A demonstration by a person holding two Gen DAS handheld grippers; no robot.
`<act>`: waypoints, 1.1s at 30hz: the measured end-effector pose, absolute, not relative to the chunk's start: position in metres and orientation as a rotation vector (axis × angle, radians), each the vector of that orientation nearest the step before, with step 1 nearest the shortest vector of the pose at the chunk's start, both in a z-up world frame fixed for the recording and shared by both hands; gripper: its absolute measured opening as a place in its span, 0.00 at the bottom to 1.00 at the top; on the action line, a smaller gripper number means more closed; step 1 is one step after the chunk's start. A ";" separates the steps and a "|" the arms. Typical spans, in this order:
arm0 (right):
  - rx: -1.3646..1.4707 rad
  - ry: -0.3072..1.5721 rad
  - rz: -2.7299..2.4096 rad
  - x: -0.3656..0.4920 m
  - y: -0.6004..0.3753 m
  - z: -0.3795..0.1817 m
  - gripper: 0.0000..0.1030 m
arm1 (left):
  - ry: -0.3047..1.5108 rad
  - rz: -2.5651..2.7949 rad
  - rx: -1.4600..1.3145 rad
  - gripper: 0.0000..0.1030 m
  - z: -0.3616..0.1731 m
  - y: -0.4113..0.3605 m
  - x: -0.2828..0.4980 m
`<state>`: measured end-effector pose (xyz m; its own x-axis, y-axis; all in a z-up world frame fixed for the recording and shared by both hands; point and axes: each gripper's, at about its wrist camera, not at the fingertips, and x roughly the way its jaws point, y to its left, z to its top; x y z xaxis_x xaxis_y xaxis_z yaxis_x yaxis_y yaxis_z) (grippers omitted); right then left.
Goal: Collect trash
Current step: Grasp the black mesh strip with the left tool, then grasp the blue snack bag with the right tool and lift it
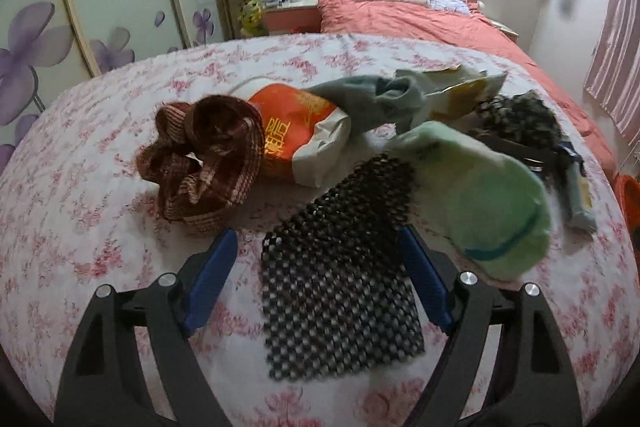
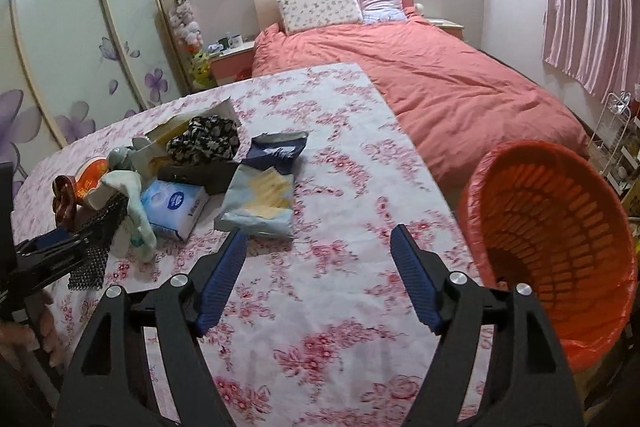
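A white tablecloth with pink flower print (image 2: 340,307) covers the table. On it lie a black open-mesh mat (image 1: 340,287), a pale green sock with a teal stripe (image 1: 480,211) and a brown-and-pink striped knitted scarf (image 1: 208,155). At the right of the frame stands an orange slatted plastic bin (image 2: 560,227).

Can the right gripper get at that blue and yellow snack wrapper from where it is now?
Probably yes. The right gripper is open and the snack wrapper lies flat on the floral tablecloth just ahead of its left fingertip, with nothing between them. The tissue pack beside it sits apart to the left.
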<state>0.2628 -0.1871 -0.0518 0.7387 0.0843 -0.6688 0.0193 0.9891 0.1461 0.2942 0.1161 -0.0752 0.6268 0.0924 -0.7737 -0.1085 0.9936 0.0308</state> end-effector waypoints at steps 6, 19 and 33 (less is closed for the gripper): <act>0.162 0.756 0.045 0.269 -0.182 -0.058 0.72 | 0.926 0.078 -0.058 0.72 -0.083 0.117 0.311; 0.174 0.772 0.060 0.288 -0.167 -0.066 0.72 | 0.896 -0.014 -0.065 0.12 -0.081 0.113 0.307; 0.182 0.809 0.053 0.331 -0.140 -0.073 0.72 | 0.899 -0.005 -0.085 0.12 -0.081 0.119 0.304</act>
<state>0.3310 -0.1402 -0.0731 0.6901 0.1162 -0.7144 0.0227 0.9831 0.1819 0.3036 0.1186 -0.0810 0.6225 -0.0401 -0.7816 -0.0313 0.9966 -0.0762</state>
